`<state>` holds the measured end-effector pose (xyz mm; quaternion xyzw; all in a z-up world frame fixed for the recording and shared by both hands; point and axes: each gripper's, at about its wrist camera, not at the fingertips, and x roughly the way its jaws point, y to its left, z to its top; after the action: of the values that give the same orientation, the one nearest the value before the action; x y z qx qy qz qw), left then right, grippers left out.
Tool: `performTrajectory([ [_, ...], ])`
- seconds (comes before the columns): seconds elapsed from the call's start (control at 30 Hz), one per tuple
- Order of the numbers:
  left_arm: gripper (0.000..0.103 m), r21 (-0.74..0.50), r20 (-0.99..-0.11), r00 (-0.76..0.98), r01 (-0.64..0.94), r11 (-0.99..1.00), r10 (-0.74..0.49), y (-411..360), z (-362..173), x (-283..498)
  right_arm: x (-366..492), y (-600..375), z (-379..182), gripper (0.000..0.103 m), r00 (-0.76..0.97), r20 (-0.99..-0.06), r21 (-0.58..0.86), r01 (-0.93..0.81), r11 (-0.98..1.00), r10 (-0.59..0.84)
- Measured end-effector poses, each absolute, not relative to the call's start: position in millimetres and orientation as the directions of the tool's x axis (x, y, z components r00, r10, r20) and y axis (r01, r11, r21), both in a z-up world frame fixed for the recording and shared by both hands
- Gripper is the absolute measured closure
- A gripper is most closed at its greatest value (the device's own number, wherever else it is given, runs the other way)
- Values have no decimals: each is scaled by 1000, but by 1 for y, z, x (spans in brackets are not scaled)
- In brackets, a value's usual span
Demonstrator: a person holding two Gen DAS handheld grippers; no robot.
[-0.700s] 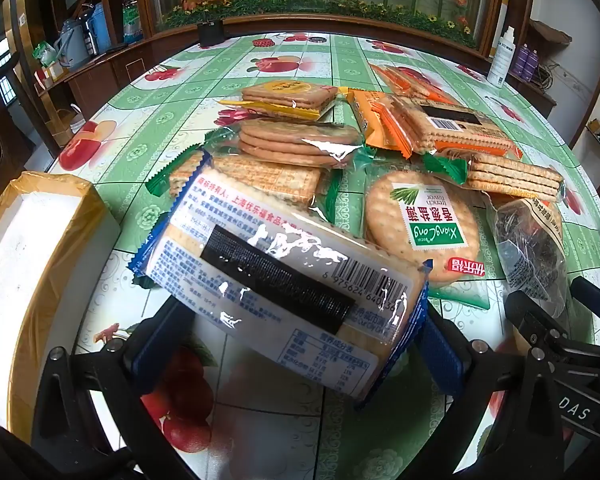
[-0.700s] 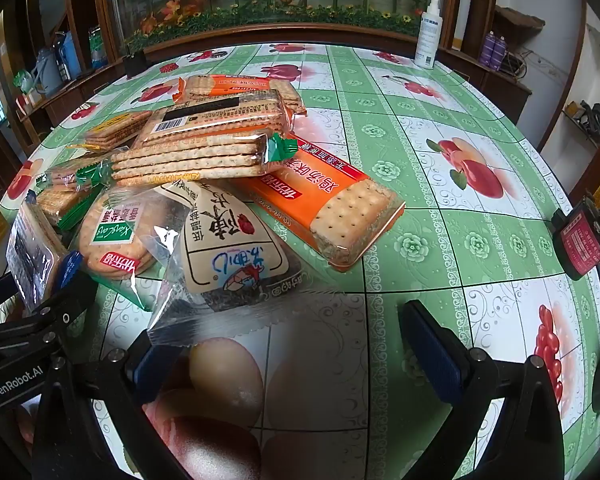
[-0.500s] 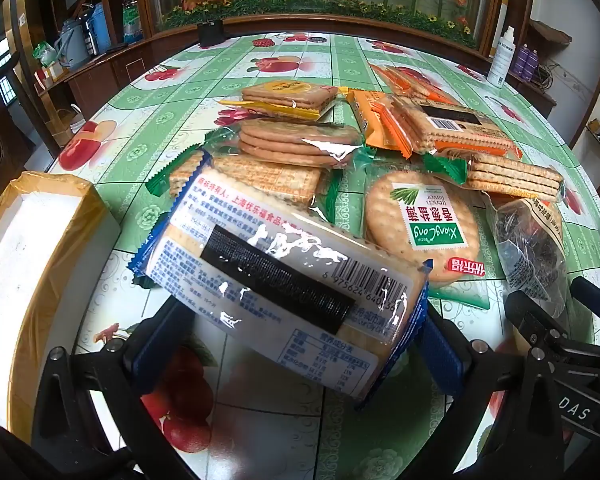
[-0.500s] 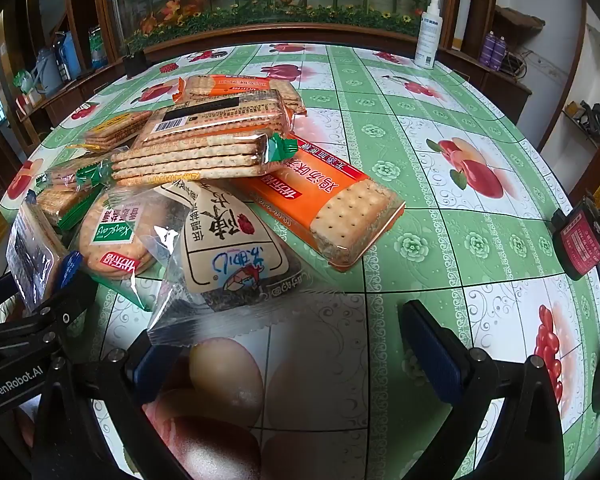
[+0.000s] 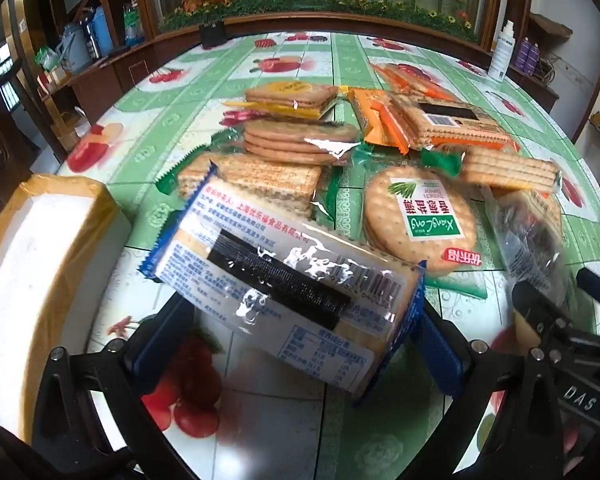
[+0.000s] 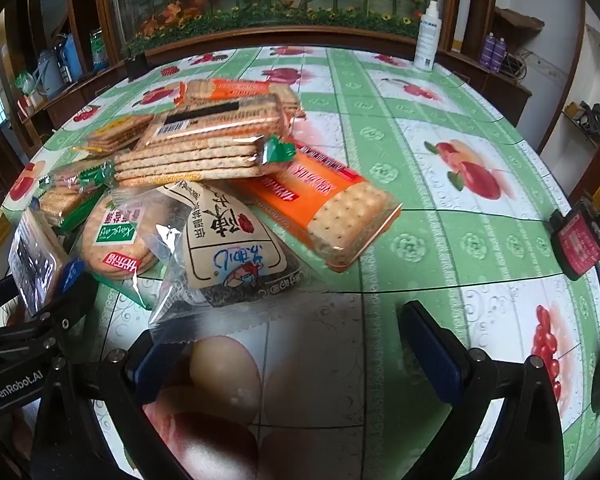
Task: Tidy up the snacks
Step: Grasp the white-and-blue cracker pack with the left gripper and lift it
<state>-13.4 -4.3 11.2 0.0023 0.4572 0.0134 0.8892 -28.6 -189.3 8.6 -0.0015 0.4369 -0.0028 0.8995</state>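
A blue-edged cracker pack [image 5: 284, 280] lies tilted between the wide-spread fingers of my left gripper [image 5: 298, 344], its far end resting on a green-wrapped pack [image 5: 260, 180]. The jaws stand open; no pad visibly presses on it. Behind it is a pile of snacks: a round cracker pack [image 5: 420, 220], orange packs [image 5: 440, 124] and a clear bag [image 5: 528, 236]. My right gripper [image 6: 296, 356] is open over bare tablecloth. The clear edge of a paper-labelled snack bag [image 6: 228, 256] reaches its left finger [image 6: 156, 360]. An orange cracker pack [image 6: 324, 208] lies just beyond.
A white box with yellow tape [image 5: 40, 280] stands at the table's left edge. A red-labelled device [image 6: 580, 240] sits at the right edge and a white bottle [image 6: 426, 36] at the far side. The round table [image 6: 460, 128] has a green fruit-print cloth.
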Motion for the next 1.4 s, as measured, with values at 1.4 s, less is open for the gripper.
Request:
performTrajectory([
  [1.4, 0, 10, -684, 729, 31, 999, -16, -2, 75, -46, -52, -191, 61, 0, 720, -694, -11, -21, 1000, 7],
])
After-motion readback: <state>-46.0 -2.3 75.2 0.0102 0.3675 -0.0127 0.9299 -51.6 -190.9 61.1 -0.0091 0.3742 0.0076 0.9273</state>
